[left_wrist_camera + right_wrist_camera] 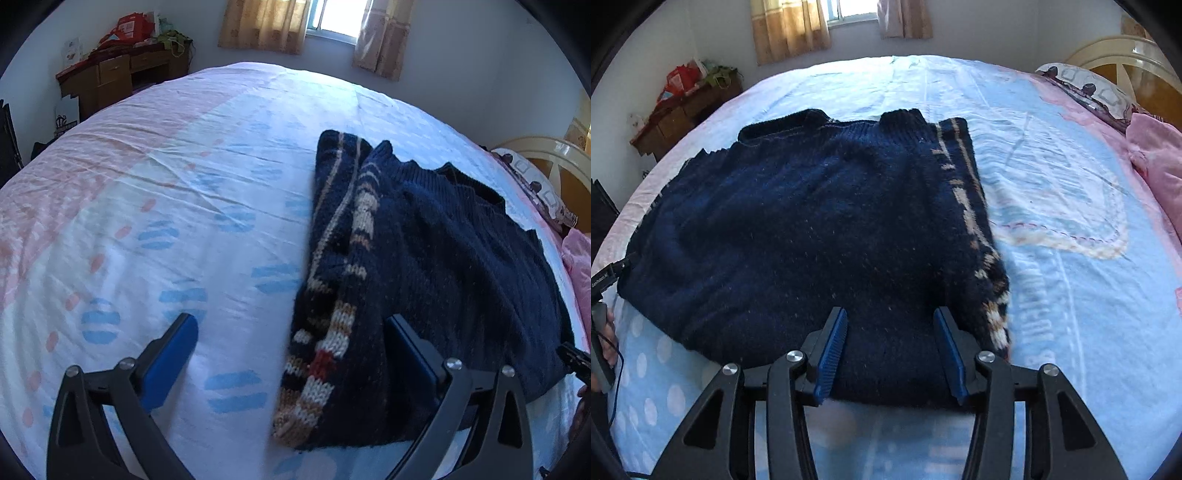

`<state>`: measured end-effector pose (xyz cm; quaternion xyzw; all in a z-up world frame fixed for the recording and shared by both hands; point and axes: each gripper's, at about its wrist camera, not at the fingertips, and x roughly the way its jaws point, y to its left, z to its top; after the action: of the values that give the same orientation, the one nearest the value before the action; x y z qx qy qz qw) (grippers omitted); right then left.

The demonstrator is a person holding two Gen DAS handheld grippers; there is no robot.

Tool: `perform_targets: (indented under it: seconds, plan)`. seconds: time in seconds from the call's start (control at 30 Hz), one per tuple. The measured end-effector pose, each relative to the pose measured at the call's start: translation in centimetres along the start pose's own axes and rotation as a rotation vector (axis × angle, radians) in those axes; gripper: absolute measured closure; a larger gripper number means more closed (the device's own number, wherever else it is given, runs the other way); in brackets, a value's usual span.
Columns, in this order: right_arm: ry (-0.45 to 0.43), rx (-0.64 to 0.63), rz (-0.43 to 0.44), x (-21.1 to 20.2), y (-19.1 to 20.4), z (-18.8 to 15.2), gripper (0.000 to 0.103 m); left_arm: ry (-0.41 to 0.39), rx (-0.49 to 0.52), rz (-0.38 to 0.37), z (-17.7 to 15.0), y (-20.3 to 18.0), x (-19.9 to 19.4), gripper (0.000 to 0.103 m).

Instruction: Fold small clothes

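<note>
A navy knitted sweater (443, 240) (812, 221) lies folded on the bed sheet (166, 192) (1052, 177), its tan, white and red patterned sleeve edge (332, 332) (993, 317) turned over one side. My left gripper (291, 325) stands wide open over that patterned edge, one blue pad (173, 354) above bare sheet and the other against the sweater's body. My right gripper (890, 314) is open above the near hem, with the knit lying between its blue pads (833, 350) and neither pad pressing on it.
A wooden desk (110, 77) (676, 114) piled with red items stands at the far left wall. A curtained window (332, 18) is behind the bed. A headboard (1126, 55), a patterned pillow (1082, 86) and a pink blanket (1156, 155) lie to the right.
</note>
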<state>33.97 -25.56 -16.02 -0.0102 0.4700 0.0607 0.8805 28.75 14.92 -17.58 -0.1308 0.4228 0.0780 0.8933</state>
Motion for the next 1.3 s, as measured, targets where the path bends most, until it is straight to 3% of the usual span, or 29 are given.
perform_targets:
  seconds: [0.13,0.23,0.37,0.47,0.53,0.67,0.97,1.3]
  plan:
    - [-0.026,0.024,-0.074,-1.4,1.3,0.5,0.053,0.008,0.032,0.024,-0.4,-0.3,-0.2,0.000]
    - [-0.099,-0.005,0.009,-2.9,4.9,2.3,0.053,0.010,0.030,0.020,-0.5,-0.2,-0.2,0.000]
    - [-0.087,-0.129,0.149,-1.8,11.8,3.7,0.053,0.011,0.035,0.023,-0.5,-0.2,-0.2,0.000]
    - [-0.007,-0.200,0.114,1.7,15.2,3.8,0.053,0.011,0.035,0.021,-0.5,-0.2,-0.2,0.000]
    - [0.042,-0.175,0.075,4.0,15.4,3.7,0.053,0.012,0.034,0.018,-0.5,-0.2,-0.2,0.000]
    - [-0.004,-0.175,0.070,3.1,15.4,2.9,0.053,0.020,0.038,-0.002,-0.5,0.0,-0.4,0.000]
    - [-0.110,-0.323,0.067,-0.4,18.3,1.1,0.050,0.051,0.035,-0.072,-0.5,1.4,-1.6,0.000]
    - [-0.211,-0.529,0.095,-1.6,24.7,-1.1,0.048,0.029,-0.031,-0.090,0.9,7.2,-3.1,0.000]
